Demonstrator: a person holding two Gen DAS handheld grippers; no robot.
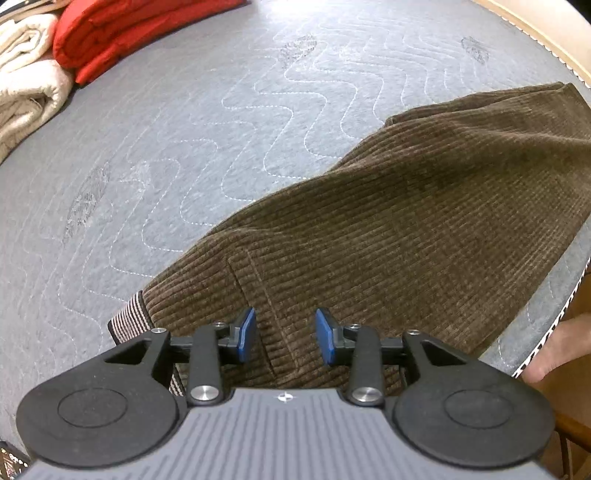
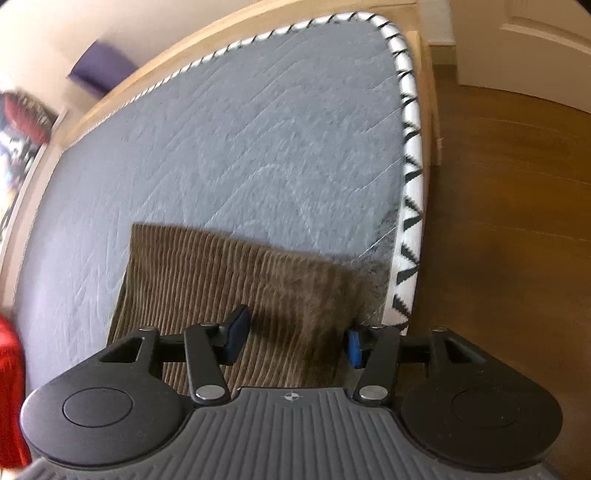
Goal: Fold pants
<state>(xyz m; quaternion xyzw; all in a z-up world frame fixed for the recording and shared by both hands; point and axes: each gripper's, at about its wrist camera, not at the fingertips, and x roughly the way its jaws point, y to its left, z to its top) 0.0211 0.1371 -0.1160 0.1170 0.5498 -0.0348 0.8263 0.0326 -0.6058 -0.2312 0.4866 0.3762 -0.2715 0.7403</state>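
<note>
Mattress blurred, pants cropped

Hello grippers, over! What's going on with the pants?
Left gripper open, right gripper open, both empty. Brown pants flat on mattress. Nothing in the way.

The pants are brown wide-wale corduroy, matt and ribbed, with a striped woven lining at the waistband. The mattress is grey knit cloth, matt, quilted with pale wavy stitching; its edge binding is a white woven tape with black chevrons. The bed frame is pale, smooth wood. The floor is brown wood with a slight sheen. The left gripper and right gripper are matt black plastic with bright metal pivot pins and blue pads. The red blanket and cream blanket are soft, matt cloth.
</note>
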